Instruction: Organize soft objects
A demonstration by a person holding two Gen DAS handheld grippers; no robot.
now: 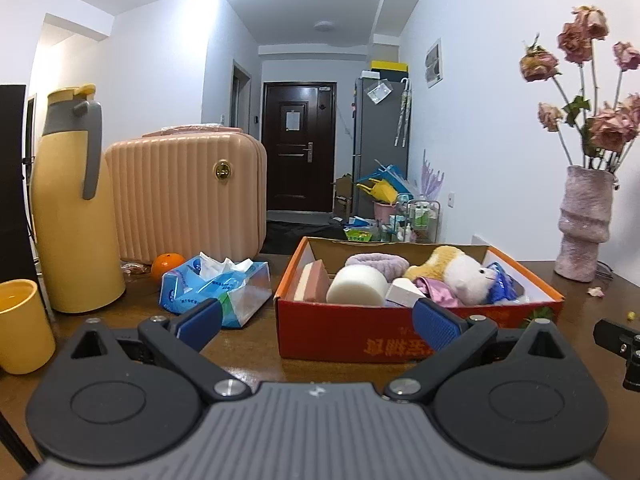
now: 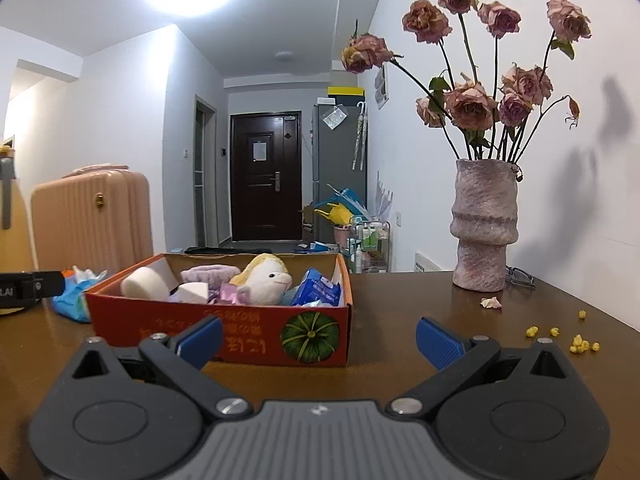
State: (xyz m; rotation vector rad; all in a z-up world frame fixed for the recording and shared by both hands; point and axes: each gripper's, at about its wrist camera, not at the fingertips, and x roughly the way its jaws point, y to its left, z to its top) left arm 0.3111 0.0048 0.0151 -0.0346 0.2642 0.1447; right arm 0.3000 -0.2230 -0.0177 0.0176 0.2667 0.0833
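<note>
Left gripper (image 1: 318,322) is hovering low over the table (image 1: 248,350), jaws spread wide and empty. Ahead of its right finger an orange box (image 1: 400,334) is holding a white foam roll (image 1: 358,285), a plush toy (image 1: 460,272) and a sponge (image 1: 312,282). Ahead of its left finger a tissue pack (image 1: 216,286) is lying, with an orange (image 1: 167,264), suitcase (image 1: 184,196) and yellow jug (image 1: 74,204) beyond.

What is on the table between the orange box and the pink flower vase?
Only bare brown table, best seen in the right wrist view. The box and vase stand apart; a fallen petal lies by the vase.
</note>
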